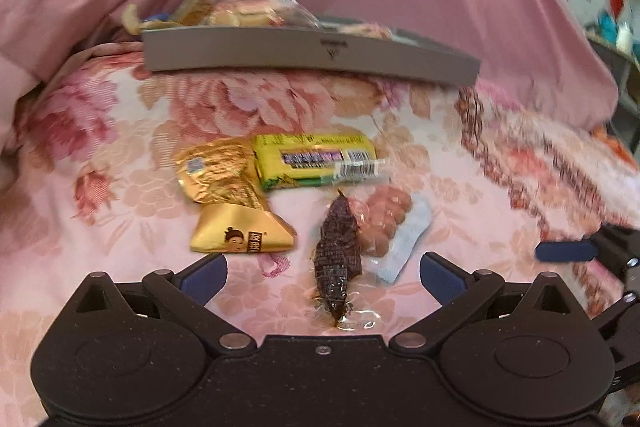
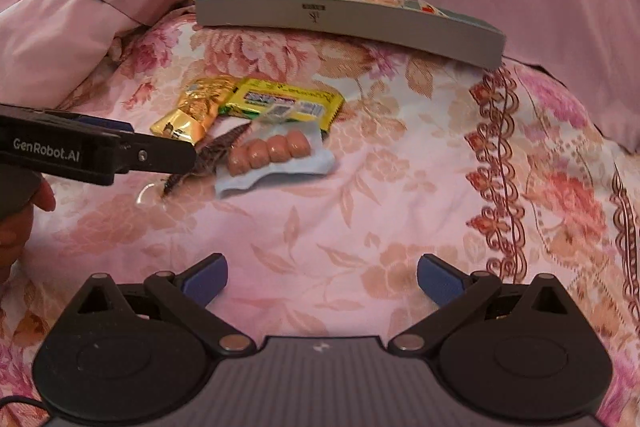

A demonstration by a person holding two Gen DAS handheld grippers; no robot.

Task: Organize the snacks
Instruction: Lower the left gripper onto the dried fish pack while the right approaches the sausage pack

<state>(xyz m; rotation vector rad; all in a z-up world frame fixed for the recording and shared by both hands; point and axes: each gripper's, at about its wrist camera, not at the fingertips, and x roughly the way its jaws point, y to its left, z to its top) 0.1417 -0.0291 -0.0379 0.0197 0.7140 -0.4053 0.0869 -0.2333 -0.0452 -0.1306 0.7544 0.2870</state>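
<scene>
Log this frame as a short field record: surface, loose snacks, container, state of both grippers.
surface: floral bedspread
loose snacks: gold packet, green-yellow bar, dark vacuum-packed snack, sausage pack
container: grey tray, already holding snacks
left hand-held gripper: open, straddling the dark snack
right hand-held gripper: open, empty
</scene>
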